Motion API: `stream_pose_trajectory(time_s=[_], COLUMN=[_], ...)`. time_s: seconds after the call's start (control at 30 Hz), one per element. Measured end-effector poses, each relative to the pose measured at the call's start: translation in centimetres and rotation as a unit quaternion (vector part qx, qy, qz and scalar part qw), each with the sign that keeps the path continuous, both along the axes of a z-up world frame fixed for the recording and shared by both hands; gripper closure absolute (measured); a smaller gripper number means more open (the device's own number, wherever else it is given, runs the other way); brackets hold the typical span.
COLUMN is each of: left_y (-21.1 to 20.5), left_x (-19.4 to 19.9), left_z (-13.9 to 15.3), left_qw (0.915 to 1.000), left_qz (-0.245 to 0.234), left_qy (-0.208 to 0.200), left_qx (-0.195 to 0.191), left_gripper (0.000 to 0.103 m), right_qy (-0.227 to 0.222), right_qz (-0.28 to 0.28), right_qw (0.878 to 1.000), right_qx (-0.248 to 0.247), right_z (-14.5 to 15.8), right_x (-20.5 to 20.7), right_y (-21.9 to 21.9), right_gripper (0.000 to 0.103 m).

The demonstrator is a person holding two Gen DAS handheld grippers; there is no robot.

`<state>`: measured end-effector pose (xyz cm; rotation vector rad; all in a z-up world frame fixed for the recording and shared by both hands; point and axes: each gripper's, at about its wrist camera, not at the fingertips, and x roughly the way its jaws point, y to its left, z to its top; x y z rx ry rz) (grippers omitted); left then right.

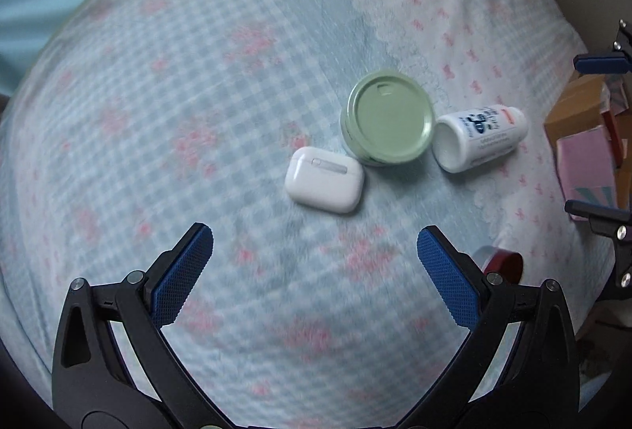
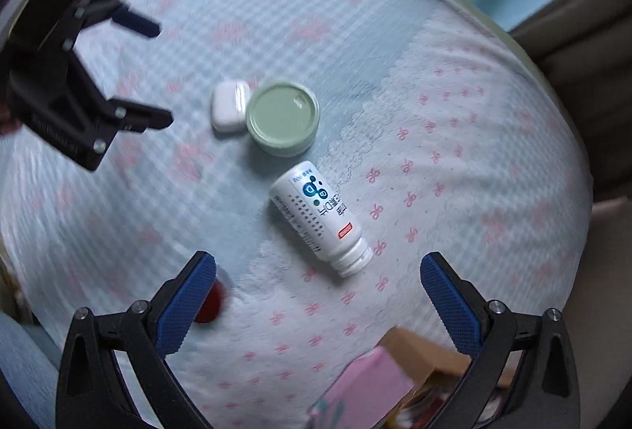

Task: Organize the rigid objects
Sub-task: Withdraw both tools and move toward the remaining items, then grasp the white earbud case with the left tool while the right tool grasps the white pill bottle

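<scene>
A white earbud case (image 1: 324,179) lies on the bed next to a pale green round jar (image 1: 389,117). A white pill bottle (image 1: 480,137) lies on its side to the right of the jar. My left gripper (image 1: 315,251) is open and empty, just short of the case. In the right wrist view the case (image 2: 230,106), the jar (image 2: 282,118) and the bottle (image 2: 320,217) lie ahead of my right gripper (image 2: 318,281), which is open and empty near the bottle's neck. The left gripper (image 2: 158,73) shows at that view's left and the right gripper (image 1: 584,136) at the left view's right edge.
A small red round object (image 1: 503,262) lies beside my left gripper's right finger; it also shows in the right wrist view (image 2: 208,304). A pink and brown box (image 2: 379,381) sits at the bed's edge. The bed cover (image 1: 177,113) is blue check with pink bows.
</scene>
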<state>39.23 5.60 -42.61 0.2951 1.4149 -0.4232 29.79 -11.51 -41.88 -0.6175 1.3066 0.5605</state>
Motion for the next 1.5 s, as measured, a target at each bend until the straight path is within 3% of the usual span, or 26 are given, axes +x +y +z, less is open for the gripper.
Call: stream_pose_trajectory(time_s=[0.2,0.47,0.6,0.73,0.83,1.2,1.5], left_y=[-2.1,-3.9,-5.0,-5.0,-5.1,-2.1,-0.1], left_x=[2.6,3.5,3.3,3.2,3.2,3.0,0.8], left_z=[-5.4,-8.8,-9.2,-8.8,-8.3,-5.9,-1.6], left_qw=[0.9988,0.9973,0.9975,0.9977,0.9975,0.9988,0.9998], left_qz=[-0.021,-0.040,-0.046,-0.048,-0.055,-0.045,-0.021], left_qy=[0.039,0.047,0.035,0.026,0.022,0.015,-0.004], left_qx=[0.021,0.040,0.042,0.040,0.039,0.014,-0.006], left_gripper=[0.011,0.012,0.014,0.031,0.045,0.045,0.045], right_qy=[0.028,0.046,0.067,0.071,0.071,0.065,0.088], right_qz=[0.062,0.124,0.142,0.148,0.149,0.120,0.023], right_qw=[0.997,0.988,0.984,0.984,0.984,0.988,0.996], right_qx=[-0.040,-0.074,-0.079,-0.074,-0.073,-0.068,-0.013], right_z=[-5.0,-9.4,-10.7,-10.7,-10.5,-9.8,-5.6], right_x=[2.0,2.6,2.6,2.5,2.6,1.3,0.9], right_y=[0.4,1.5,2.3,2.5,2.6,2.0,0.5], right_gripper=[0.010,0.019,0.040,0.050,0.050,0.051,0.053])
